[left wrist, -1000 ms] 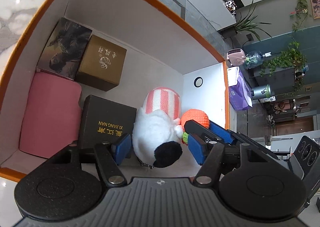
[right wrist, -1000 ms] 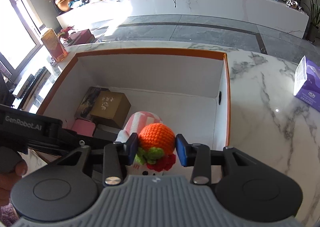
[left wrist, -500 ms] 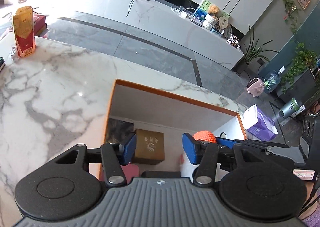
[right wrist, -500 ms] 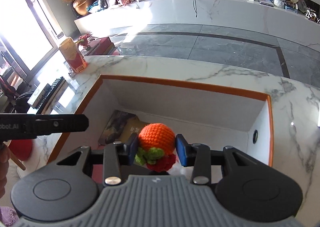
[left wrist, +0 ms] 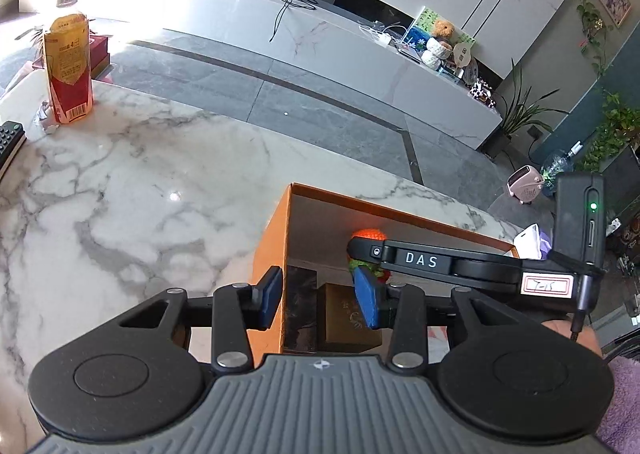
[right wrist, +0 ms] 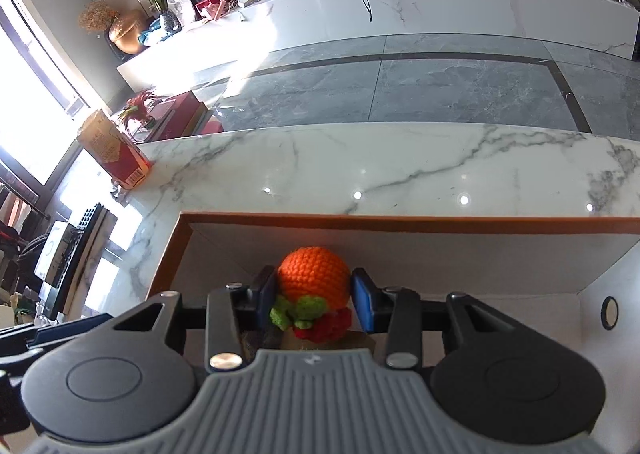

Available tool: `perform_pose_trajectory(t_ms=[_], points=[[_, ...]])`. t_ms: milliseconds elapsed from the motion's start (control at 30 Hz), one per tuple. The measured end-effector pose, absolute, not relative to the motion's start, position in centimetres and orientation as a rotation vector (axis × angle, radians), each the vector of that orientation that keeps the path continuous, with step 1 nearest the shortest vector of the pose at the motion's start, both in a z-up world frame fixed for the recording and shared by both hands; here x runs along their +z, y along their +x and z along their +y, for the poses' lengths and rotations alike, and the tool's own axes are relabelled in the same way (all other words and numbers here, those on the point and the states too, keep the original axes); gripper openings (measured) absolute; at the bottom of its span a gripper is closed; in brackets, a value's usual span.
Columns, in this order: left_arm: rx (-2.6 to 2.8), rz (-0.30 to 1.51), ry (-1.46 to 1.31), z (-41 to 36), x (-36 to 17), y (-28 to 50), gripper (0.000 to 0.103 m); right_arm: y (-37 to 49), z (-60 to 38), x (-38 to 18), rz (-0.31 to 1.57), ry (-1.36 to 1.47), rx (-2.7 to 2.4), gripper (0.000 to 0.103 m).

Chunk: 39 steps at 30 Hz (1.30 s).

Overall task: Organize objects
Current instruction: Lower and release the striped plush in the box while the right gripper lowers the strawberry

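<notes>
My right gripper (right wrist: 314,300) is shut on an orange crocheted ball (right wrist: 314,274) with green and red trim, held above the orange-rimmed white box (right wrist: 400,219). In the left wrist view the ball (left wrist: 368,235) peeks over the right gripper's arm above the box (left wrist: 276,234). My left gripper (left wrist: 320,296) is open and empty, its fingers straddling the box's left wall. A gold box (left wrist: 344,318) and a dark box (left wrist: 300,294) lie inside below it.
A red and yellow carton (left wrist: 70,66) stands at the far left of the marble table (left wrist: 140,182); it also shows in the right wrist view (right wrist: 114,152). A remote (left wrist: 8,142) lies at the left edge. A tissue pack (left wrist: 534,240) sits right of the box.
Both grippers have risen and tilted up from inside the box. The left gripper left the plush toy and shifted left over the box wall. The right still holds the ball.
</notes>
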<state>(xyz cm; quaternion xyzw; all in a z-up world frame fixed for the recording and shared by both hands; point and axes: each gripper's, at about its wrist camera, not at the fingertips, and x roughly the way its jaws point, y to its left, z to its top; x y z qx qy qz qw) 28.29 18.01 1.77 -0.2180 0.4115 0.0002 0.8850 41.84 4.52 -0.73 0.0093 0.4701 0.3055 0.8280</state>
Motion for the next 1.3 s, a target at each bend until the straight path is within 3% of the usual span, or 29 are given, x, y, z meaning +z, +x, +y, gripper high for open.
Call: perform_pose_trajectory(t_ms=[300, 433, 533, 600, 933, 1100, 1300], points=[[-0.002, 0.846, -0.486, 18.9, 1.9, 27.5, 0.046, 41.7, 5.1, -1.1, 0.996, -0.007, 0.638, 0.045], [-0.003, 0.843, -0.485, 18.8, 2.3, 27.0, 0.046, 41.4, 4.9, -0.4, 0.986, -0.009, 0.637, 0.051], [-0.001, 0.834, -0.481, 18.7, 2.7, 26.6, 0.046, 41.4, 4.9, -0.2, 0.984, -0.003, 0.629, 0.044], [0.004, 0.833, -0.475, 18.6, 3.0, 26.4, 0.046, 41.7, 5.1, -0.4, 0.991, 0.007, 0.626, 0.031], [0.008, 0.850, -0.468, 18.5, 2.7, 26.6, 0.046, 42.7, 5.9, -1.9, 1.015, -0.024, 0.614, 0.029], [0.011, 0.859, -0.470, 18.5, 2.2, 26.7, 0.046, 43.3, 6.3, -2.9, 1.036, -0.028, 0.601, 0.036], [0.015, 0.859, -0.477, 18.7, 2.2, 26.6, 0.046, 43.0, 5.3, -2.0, 1.026, -0.006, 0.603, 0.035]])
